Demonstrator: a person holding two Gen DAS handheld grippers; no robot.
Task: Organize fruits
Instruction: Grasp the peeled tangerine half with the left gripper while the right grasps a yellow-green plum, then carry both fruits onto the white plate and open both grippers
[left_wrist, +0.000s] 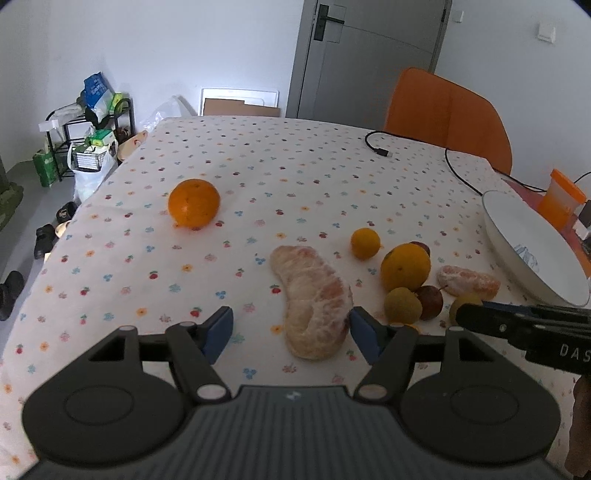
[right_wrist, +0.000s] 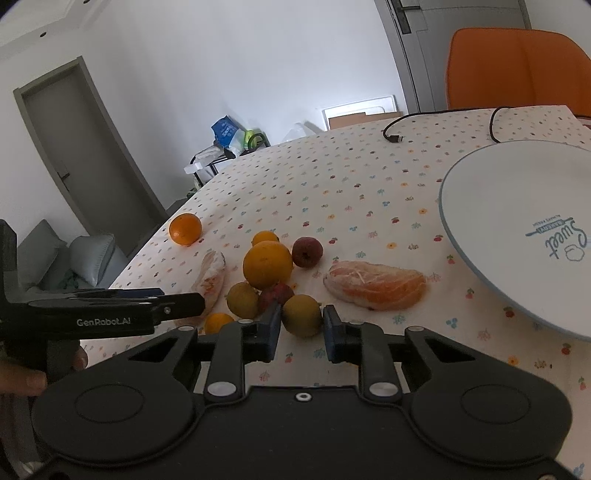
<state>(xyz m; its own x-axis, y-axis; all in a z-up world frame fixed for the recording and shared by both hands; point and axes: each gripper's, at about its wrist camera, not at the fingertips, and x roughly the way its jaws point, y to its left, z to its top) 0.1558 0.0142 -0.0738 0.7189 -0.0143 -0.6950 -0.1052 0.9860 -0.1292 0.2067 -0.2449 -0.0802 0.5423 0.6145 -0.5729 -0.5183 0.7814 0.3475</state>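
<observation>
Fruit lies scattered on a table (left_wrist: 258, 155) under a flowered cloth, most of it bunched toward the near right edge beside a white plate (right_wrist: 517, 206). The right gripper (right_wrist: 301, 325) has its blue pads pressed on a small yellow-green fruit (right_wrist: 302, 314) in that bunch. Touching or just beside it sit a second yellow-green fruit (right_wrist: 242, 298), a dark red fruit (right_wrist: 276, 293) and a big orange (right_wrist: 266, 264). The left gripper (left_wrist: 291, 332) stands half open around the near end of a peeled pomelo piece (left_wrist: 314, 295); its right pad touches the piece, its left pad is clear. Another orange (left_wrist: 194, 202) sits alone toward the left edge.
</observation>
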